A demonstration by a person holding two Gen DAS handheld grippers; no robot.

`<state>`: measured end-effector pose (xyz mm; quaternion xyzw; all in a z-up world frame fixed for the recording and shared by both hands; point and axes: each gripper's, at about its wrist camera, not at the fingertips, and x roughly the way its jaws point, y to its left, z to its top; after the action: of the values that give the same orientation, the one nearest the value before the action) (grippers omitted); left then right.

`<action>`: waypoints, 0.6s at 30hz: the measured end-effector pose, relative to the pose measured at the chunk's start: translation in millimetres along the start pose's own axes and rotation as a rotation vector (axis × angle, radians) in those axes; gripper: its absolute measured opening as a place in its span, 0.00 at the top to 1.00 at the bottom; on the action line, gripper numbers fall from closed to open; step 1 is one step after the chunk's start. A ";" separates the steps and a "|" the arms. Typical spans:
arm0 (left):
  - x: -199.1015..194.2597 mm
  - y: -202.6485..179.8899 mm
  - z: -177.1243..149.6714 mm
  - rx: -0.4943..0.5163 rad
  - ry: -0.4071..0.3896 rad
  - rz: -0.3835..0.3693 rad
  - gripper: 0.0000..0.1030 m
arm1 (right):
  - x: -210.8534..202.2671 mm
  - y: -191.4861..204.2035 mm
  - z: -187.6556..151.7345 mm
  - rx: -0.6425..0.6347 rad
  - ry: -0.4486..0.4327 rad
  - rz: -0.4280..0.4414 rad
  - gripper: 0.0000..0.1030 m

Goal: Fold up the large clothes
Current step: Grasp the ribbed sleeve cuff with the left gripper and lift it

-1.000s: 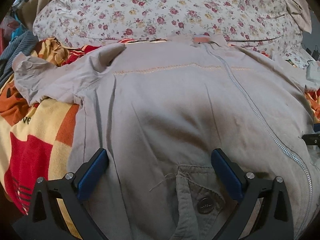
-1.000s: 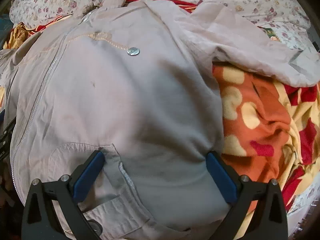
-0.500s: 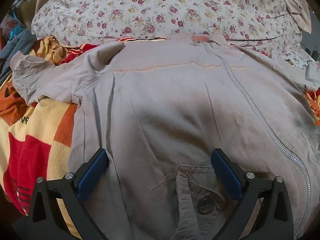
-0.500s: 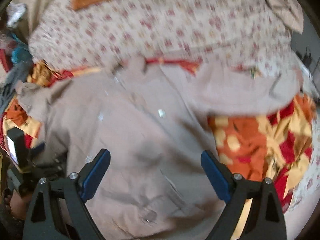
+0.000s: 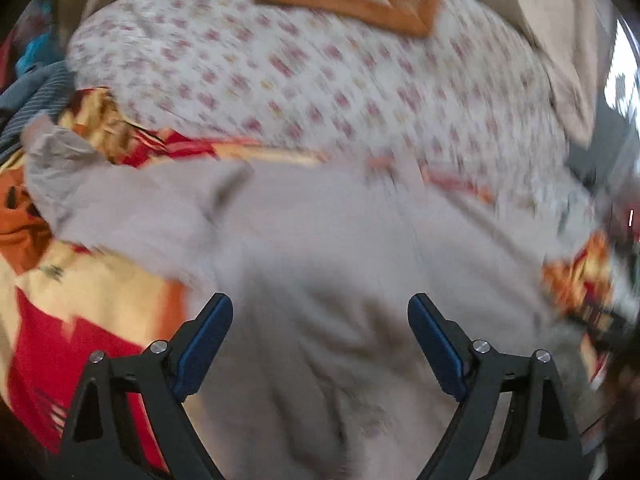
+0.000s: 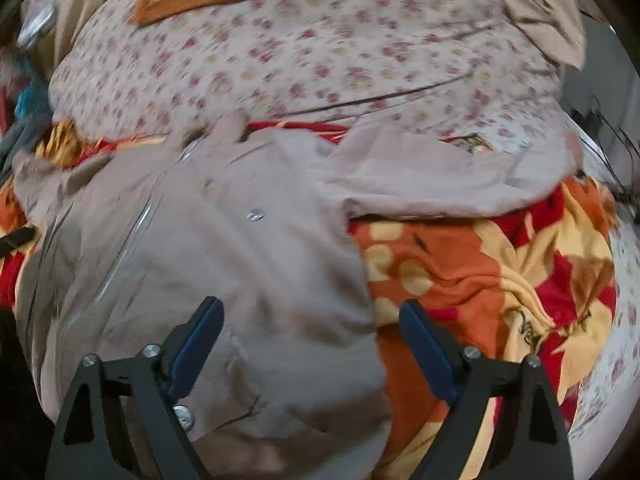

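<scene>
— We have lifted both grippers off the beige jacket (image 6: 248, 264) since a second ago; more of the floral bedding (image 6: 320, 48) shows.

— And our jaws?

— The left gripper (image 5: 320, 344) has just been narrowing, yet both it and the right gripper (image 6: 310, 340) gape, holding nothing. The jacket lies spread on the orange blanket (image 6: 480, 280).

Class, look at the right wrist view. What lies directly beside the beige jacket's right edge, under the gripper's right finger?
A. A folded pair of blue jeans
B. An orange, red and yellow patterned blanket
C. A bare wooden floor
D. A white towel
B: the orange, red and yellow blanket spreads out beside the beige jacket, reaching under the right gripper.
</scene>
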<state>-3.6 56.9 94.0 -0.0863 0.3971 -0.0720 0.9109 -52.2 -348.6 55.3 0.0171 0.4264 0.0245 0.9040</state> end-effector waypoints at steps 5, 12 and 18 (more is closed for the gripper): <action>-24.2 100.8 62.1 -0.035 -0.106 0.200 0.16 | -1.9 -5.8 -2.6 0.011 -0.035 -0.025 0.10; 2.6 264.2 104.2 -0.089 -0.204 0.417 0.26 | -1.1 -5.4 -0.4 -0.003 -0.060 -0.048 0.11; 43.5 327.0 125.7 -0.261 -0.152 0.331 0.29 | 10.9 -23.2 1.3 0.095 -0.007 -0.019 0.15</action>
<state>138.7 379.5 77.2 -0.1424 0.3422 0.1370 0.9186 -43.6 -371.1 46.5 0.0563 0.4242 -0.0044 0.9038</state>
